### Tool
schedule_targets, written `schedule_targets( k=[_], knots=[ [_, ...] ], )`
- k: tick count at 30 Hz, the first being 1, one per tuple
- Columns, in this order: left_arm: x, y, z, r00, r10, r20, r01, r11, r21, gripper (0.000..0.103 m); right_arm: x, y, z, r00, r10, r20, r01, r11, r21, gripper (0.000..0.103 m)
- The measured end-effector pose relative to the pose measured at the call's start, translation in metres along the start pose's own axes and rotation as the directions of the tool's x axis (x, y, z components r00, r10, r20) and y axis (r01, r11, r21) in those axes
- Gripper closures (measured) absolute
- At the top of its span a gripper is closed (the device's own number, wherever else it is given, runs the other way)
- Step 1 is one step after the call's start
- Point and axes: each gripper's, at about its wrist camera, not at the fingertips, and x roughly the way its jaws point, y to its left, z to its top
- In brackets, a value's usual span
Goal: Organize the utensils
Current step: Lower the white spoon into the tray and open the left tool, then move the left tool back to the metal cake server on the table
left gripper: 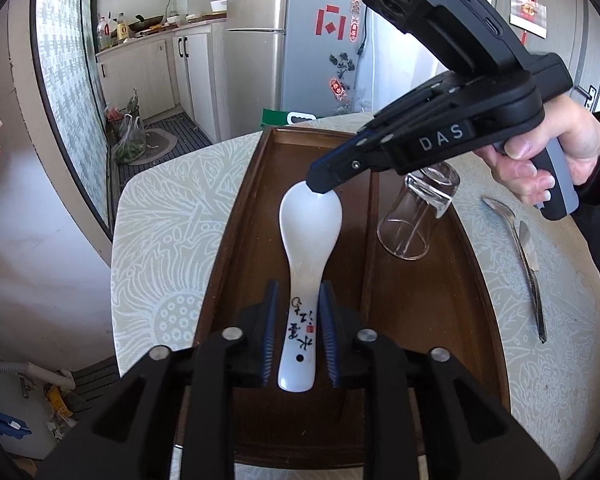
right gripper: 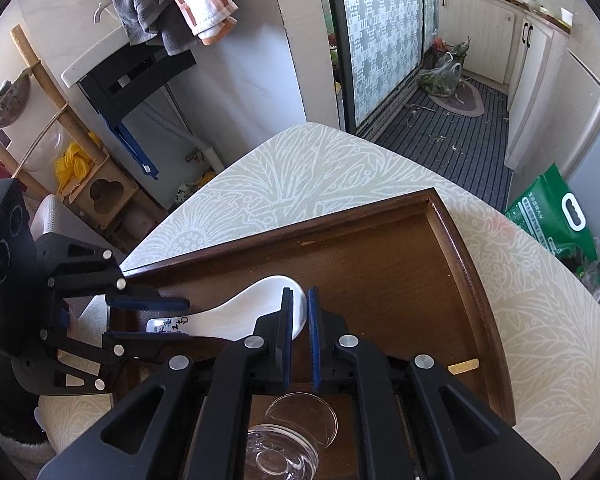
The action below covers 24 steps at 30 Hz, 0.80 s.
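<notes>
— Lying flat in the dark wooden tray [left gripper: 236, 216], my glossy white ceramic spoon [left gripper: 306, 280] carries black brush lettering.

— Jaws?

— Left gripper [left gripper: 299, 332] straddles its handle, parted, seemingly not pressing. Right gripper [right gripper: 299, 322] nearly closed on the bowl's rim.

Patterned table [left gripper: 160, 216]: wooden tray [left gripper: 260, 184], metal spoon [left gripper: 516, 236].
</notes>
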Motion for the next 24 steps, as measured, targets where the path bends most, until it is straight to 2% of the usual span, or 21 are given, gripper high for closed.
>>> schedule_targets(
  k=[2, 5, 7, 9, 11, 13, 15, 24],
  knots=[
    [-0.001, 0.0, 0.001, 1.0, 0.004, 0.004, -0.004, 1.0, -0.002, 0.064, -0.003, -0.003, 0.001, 1.0, 0.002, 0.007, -0.002, 1.0, 0.007, 0.092],
    [-0.003, -0.003, 0.001, 1.0, -0.001, 0.008, 0.001, 1.0, 0.003, 0.056, -0.01, -0.006, 0.001, 1.0, 0.001, 0.023, -0.002, 1.0, 0.012, 0.087],
    [-0.007, -0.005, 0.003, 1.0, -0.003, 0.019, 0.003, 1.0, 0.001, 0.054, -0.017, -0.008, 0.0, 0.999, -0.002, 0.034, 0.001, 1.0, 0.017, 0.084],
    [-0.012, -0.009, 0.005, 1.0, 0.003, 0.031, -0.003, 1.0, 0.003, 0.046, -0.025, -0.009, -0.001, 0.999, -0.009, 0.049, 0.008, 1.0, 0.023, 0.07],
    [-0.02, -0.015, 0.008, 0.999, 0.014, 0.044, -0.014, 1.0, 0.011, 0.037, -0.037, -0.009, -0.004, 0.998, -0.012, 0.069, 0.01, 1.0, 0.029, 0.062],
    [-0.028, -0.025, 0.01, 0.999, 0.005, 0.05, -0.007, 1.0, 0.026, 0.035, -0.052, -0.007, -0.009, 0.996, -0.017, 0.089, 0.014, 0.999, 0.031, 0.059],
    [-0.034, -0.034, 0.011, 0.998, 0.002, 0.057, -0.004, 0.999, 0.038, 0.028, -0.066, -0.005, -0.016, 0.994, -0.024, 0.109, 0.02, 0.999, 0.034, 0.051],
    [-0.044, -0.111, 0.013, 0.995, -0.074, 0.065, 0.066, 0.99, 0.127, 0.019, -0.135, -0.011, -0.088, 0.98, -0.078, 0.182, 0.064, 0.995, 0.081, 0.037]
  ],
)
